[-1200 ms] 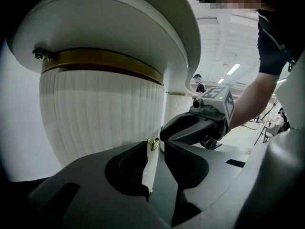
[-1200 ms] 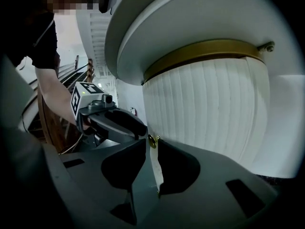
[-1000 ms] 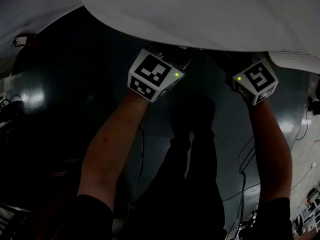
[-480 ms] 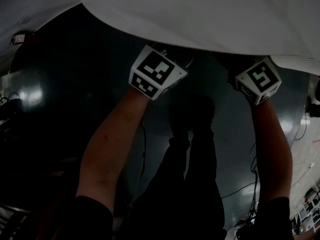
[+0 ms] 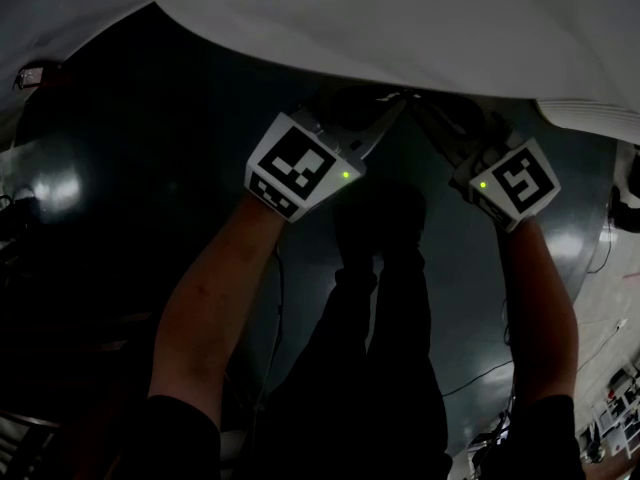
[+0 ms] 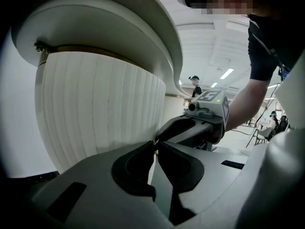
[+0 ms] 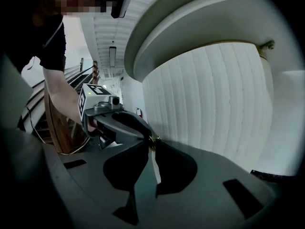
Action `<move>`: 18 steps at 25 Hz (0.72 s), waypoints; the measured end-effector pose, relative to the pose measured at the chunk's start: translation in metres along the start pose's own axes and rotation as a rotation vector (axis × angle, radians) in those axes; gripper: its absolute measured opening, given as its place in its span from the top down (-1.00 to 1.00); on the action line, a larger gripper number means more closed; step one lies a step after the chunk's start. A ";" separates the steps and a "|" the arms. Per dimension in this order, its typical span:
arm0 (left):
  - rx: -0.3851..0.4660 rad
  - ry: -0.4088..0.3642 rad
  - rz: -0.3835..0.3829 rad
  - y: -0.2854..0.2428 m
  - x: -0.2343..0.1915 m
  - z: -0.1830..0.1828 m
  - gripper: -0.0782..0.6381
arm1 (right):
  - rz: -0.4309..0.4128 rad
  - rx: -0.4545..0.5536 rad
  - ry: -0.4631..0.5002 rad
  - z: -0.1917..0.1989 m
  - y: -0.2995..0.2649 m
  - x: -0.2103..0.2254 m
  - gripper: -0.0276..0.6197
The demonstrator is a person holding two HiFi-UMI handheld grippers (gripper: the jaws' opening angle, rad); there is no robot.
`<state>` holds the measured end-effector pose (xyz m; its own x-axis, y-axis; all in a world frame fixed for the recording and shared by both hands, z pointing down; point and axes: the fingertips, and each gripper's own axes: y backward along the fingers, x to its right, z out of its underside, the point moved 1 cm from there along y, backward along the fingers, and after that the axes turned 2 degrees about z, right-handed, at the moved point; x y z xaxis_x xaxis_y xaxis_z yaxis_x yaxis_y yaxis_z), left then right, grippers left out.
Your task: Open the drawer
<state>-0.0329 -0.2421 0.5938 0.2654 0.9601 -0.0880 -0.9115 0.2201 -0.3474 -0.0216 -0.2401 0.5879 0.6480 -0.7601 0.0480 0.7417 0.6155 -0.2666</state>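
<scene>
The drawer front is a curved, ribbed white panel (image 6: 100,109) (image 7: 209,99) under a round white top (image 5: 400,28). A tiny brass knob (image 6: 154,142) (image 7: 152,140) sticks out of it. My left gripper (image 6: 155,143) (image 5: 392,106) has its jaws closing, and the tips meet on that knob. My right gripper (image 7: 153,141) (image 5: 422,110) comes in from the other side, its tips pinched on the same knob. Each gripper's marker cube (image 5: 298,165) (image 5: 515,183) shows below the top's edge. No gap between the panel and its frame shows.
The dark glossy floor (image 5: 120,188) lies below, with cables (image 5: 490,368) at the right. The person's legs (image 5: 385,348) stand between the two arms. Chairs and a standing person (image 6: 194,86) are far off in the bright room.
Both marker cubes have slid a little down the head view, away from the white top's edge. More of both gripper bodies now shows beneath that edge.
</scene>
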 end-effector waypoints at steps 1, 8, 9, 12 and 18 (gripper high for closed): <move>-0.002 0.001 -0.004 0.001 0.001 0.001 0.68 | 0.003 -0.003 -0.002 0.001 0.000 -0.002 0.77; -0.009 0.014 -0.015 -0.001 0.004 0.002 0.67 | 0.066 0.008 -0.066 0.004 0.009 0.000 0.77; -0.010 0.014 -0.017 -0.001 0.004 0.002 0.67 | 0.089 0.005 -0.092 0.009 0.013 0.003 0.77; -0.016 0.005 -0.012 -0.001 0.005 0.001 0.67 | 0.138 -0.073 -0.182 0.047 0.021 0.007 0.77; -0.034 -0.020 0.007 0.001 0.007 0.001 0.68 | 0.198 -0.191 -0.315 0.113 0.002 0.014 0.77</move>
<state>-0.0321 -0.2354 0.5940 0.2521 0.9650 -0.0725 -0.9021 0.2072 -0.3784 0.0085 -0.2265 0.6971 0.8179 -0.5121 0.2623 0.5716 0.6710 -0.4724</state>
